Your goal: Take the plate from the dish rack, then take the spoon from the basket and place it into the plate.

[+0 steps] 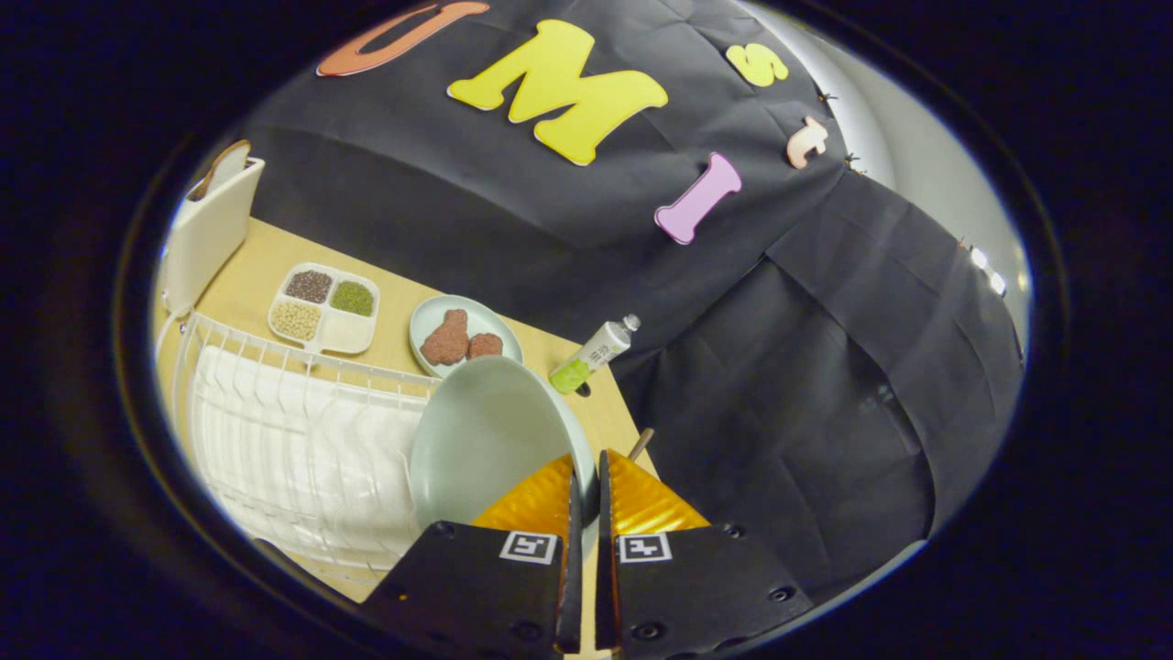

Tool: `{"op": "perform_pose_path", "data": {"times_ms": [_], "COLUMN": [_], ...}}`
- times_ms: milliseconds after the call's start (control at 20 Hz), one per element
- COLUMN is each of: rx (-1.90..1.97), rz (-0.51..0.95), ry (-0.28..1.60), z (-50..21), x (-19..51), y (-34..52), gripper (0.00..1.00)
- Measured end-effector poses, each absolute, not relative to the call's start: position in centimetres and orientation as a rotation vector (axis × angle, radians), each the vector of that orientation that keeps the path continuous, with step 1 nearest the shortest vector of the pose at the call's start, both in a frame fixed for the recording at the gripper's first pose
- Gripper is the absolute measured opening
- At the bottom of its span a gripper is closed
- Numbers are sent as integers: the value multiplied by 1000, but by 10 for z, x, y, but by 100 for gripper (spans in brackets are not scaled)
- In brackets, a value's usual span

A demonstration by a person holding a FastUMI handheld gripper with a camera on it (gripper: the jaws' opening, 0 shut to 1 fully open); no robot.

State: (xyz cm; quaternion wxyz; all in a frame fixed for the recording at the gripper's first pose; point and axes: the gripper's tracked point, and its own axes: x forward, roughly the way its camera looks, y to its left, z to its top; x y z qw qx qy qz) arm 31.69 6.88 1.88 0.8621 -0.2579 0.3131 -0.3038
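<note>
The gripper (586, 477) was seen with its fingers drawn close together, the rim of the pale plate (486, 440) pinched between them. The plate was held tilted on edge, lifted above the white dish rack (293, 440), its hollow turned toward the rack. Beyond it a divided tray (324, 307) of grains and a small dish (463, 335) of brown food were laid on the tan table (247, 275). A tube (594, 353) lay near the cloth wall. A thin brown handle (640, 444), possibly the spoon's, was glimpsed just ahead of the fingers.
</note>
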Motion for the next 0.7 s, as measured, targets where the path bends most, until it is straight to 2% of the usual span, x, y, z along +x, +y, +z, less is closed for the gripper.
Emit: {"op": "perform_pose_path", "data": {"times_ms": [450,550,700], "rx": [-573,-613,-555], "rz": [-595,-638,-585], "ry": [605,555,572], "z": [14,23,21], "x": [289,279,267], "y": [73,60,66], "gripper": [11,11,11]}}
